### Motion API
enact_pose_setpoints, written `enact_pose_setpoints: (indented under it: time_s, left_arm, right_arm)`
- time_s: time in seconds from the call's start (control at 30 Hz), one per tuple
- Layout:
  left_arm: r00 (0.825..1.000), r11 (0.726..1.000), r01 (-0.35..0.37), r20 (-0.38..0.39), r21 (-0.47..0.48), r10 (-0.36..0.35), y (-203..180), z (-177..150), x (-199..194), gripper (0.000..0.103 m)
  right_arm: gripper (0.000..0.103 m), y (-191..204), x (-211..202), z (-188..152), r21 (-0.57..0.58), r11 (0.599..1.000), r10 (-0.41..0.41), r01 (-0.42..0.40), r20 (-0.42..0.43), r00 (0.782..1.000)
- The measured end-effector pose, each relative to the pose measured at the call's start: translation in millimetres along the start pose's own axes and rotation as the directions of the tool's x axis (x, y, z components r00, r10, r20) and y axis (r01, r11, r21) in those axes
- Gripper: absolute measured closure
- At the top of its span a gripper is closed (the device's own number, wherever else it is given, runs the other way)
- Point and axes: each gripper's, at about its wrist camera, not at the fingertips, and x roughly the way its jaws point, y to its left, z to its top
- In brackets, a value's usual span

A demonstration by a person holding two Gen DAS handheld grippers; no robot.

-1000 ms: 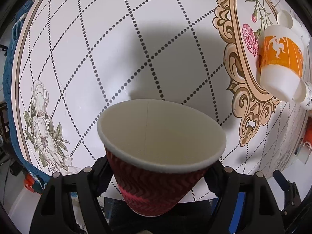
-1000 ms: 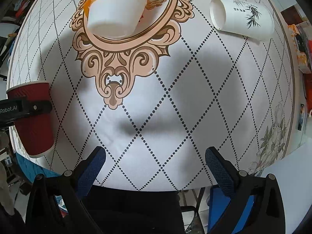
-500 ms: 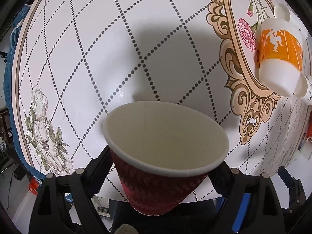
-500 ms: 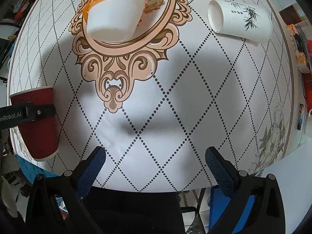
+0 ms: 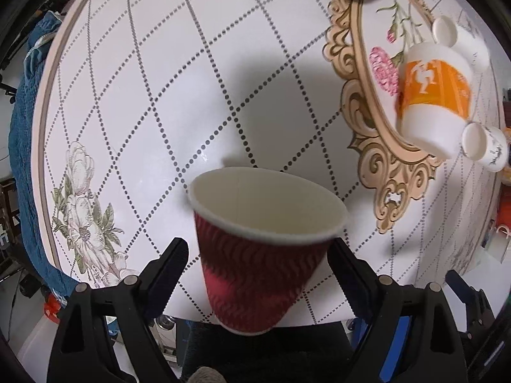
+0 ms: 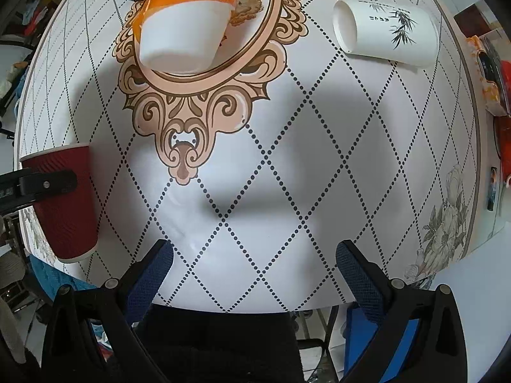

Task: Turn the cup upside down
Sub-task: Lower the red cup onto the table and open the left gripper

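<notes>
- The red cup point(image 5: 262, 255) is seen between the left gripper's point(image 5: 257, 255) fingers, mouth facing away from the camera, over the near edge of the table point(image 5: 191, 63).
- A gap shows beside the cup at the left finger; whether the cup is clamped cannot be told.
- The right gripper point(image 6: 254, 268) is held with fingers apart and nothing between them.
- An orange-banded cup point(image 6: 188, 22) and a bamboo-print cup point(image 6: 386, 32) are seen lying on the table.

an orange-banded cup point(image 6: 188, 25) and a bamboo-print cup point(image 6: 386, 32) lie on the table point(image 6: 287, 191).
</notes>
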Motion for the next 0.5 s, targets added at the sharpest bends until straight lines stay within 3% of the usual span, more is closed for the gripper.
enact_pose_setpoints:
  time_s: [0.27, 0.5]
  left_arm:
    - [0.992, 0.999, 0.039, 0.123, -0.007, -0.037, 13, -24, -69, 0.014]
    - [0.967, 0.996, -0.069, 0.241, -0.063, 0.083, 53, -60, -97, 0.014]
  right_arm:
    - [0.0, 8, -29, -3, -0.05, 0.998, 0.041, -0.039, 0.037, 0.998]
    - [0.0, 53, -70, -14, -0.279, 0.96, 0.006, 0.028, 0.122, 0.993]
